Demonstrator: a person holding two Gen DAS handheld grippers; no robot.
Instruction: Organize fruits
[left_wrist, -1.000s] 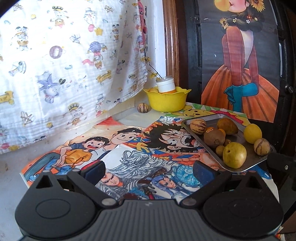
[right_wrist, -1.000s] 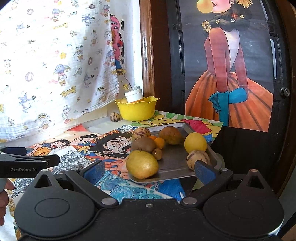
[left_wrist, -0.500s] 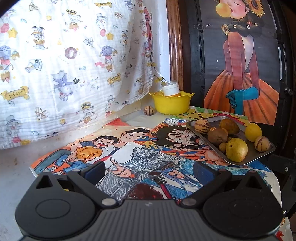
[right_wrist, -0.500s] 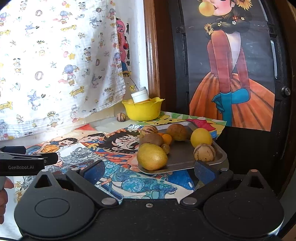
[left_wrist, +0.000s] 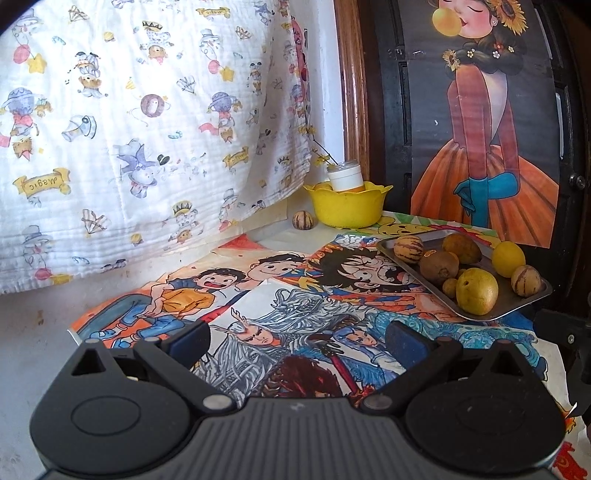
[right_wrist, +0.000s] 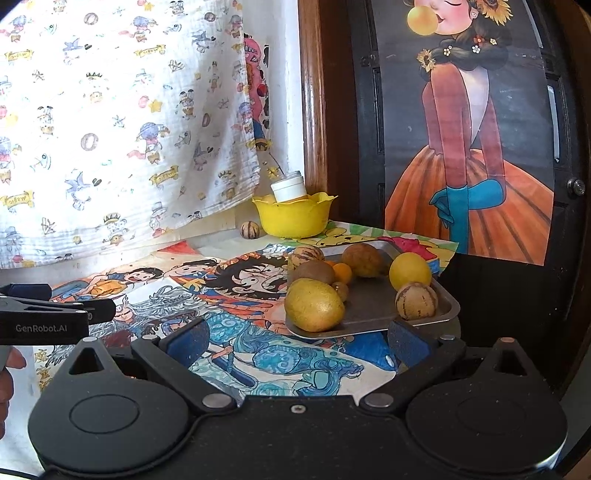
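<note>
A metal tray (left_wrist: 526, 301) (right_wrist: 373, 308) holds several fruits at the table's right edge: a big yellow-green fruit (left_wrist: 476, 291) (right_wrist: 314, 304), a brown kiwi (left_wrist: 439, 265) (right_wrist: 314, 272), a lemon (left_wrist: 509, 253) (right_wrist: 410, 270), and striped melons (left_wrist: 408, 248) (right_wrist: 416, 300). One striped fruit (left_wrist: 303, 220) (right_wrist: 249, 229) lies alone beside a yellow bowl (left_wrist: 347, 208) (right_wrist: 293, 218) at the back. My left gripper (left_wrist: 297, 339) hangs open over the cartoon mat, well short of the tray. My right gripper (right_wrist: 299, 338) is open just in front of the tray's near edge, empty.
A white jar (left_wrist: 345, 176) (right_wrist: 289, 188) stands in the yellow bowl. A cartoon-print cloth (left_wrist: 129, 129) hangs along the back left wall. A dark door with a poster (right_wrist: 472, 147) rises behind the tray. The left gripper's side and a hand (right_wrist: 5, 384) show at the right view's left edge.
Both grippers have drawn back and up from the table, so tray and bowl look smaller and farther. Both stay open; no fruit has moved.
</note>
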